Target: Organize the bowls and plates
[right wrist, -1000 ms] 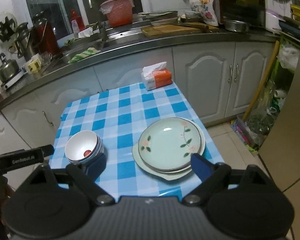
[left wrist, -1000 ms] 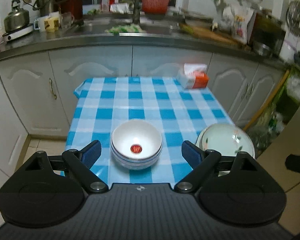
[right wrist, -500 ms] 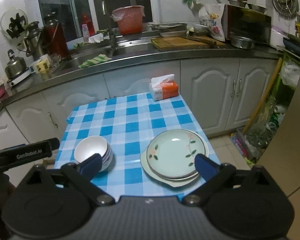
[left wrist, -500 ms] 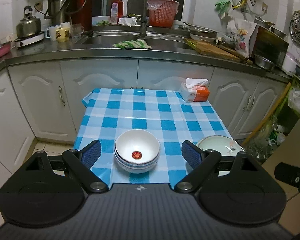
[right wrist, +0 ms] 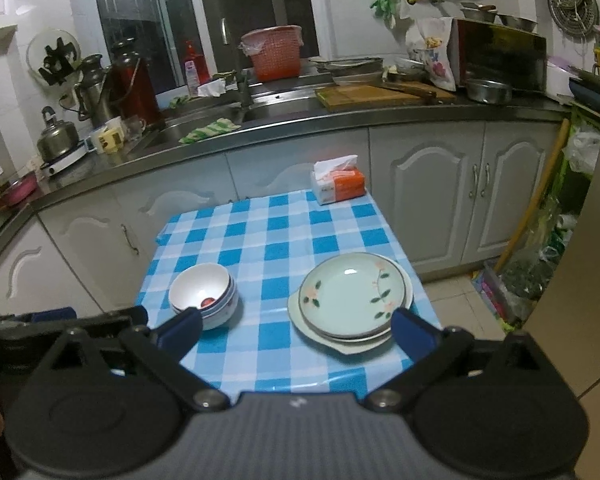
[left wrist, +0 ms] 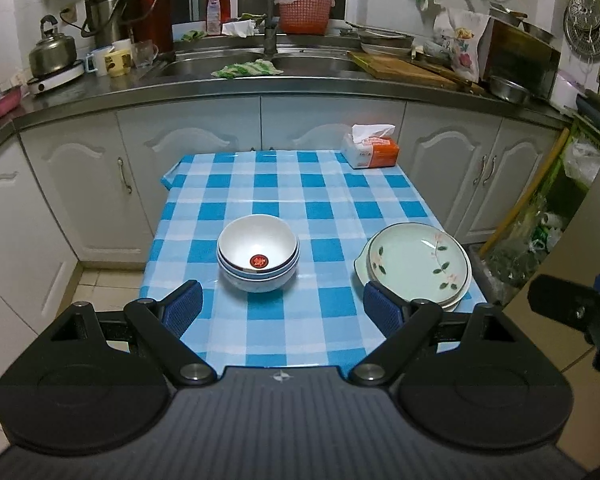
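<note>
Bowls (left wrist: 258, 254) nested in one stack, two at least by rims, on checked surface (left wrist: 292, 184), ahead of left gripper (left wrist: 282, 306), between its jaws' line. Plates (right wrist: 354, 298) stacked, three or so, ahead of right gripper (right wrist: 296, 326), nearer that hand. Both jaws wide apart, empty. One tissue box (right wrist: 338, 186) at far edge.
</note>
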The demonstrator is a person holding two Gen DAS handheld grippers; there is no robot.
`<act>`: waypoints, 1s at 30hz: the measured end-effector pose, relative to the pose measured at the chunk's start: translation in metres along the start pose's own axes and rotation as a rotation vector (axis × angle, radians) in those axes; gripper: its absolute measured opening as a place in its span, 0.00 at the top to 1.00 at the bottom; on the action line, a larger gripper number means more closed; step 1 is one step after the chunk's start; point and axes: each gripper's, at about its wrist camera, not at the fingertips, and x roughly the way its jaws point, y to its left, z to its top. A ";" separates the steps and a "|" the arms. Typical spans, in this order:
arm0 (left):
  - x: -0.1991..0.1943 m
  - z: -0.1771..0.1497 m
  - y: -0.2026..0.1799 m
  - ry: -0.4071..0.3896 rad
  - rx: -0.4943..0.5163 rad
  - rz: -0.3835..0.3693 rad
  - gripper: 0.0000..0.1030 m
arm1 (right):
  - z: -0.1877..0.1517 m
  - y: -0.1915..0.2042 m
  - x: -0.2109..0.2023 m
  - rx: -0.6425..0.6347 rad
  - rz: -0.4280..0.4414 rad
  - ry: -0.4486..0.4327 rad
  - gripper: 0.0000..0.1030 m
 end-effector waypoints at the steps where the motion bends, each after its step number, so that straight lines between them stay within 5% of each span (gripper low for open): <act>1: -0.003 -0.002 0.001 -0.001 -0.001 -0.003 0.00 | -0.001 0.000 -0.001 -0.006 0.003 -0.002 0.03; 30: -0.005 -0.011 0.012 -0.039 -0.017 -0.045 0.00 | -0.019 0.001 0.014 -0.025 -0.002 0.043 0.03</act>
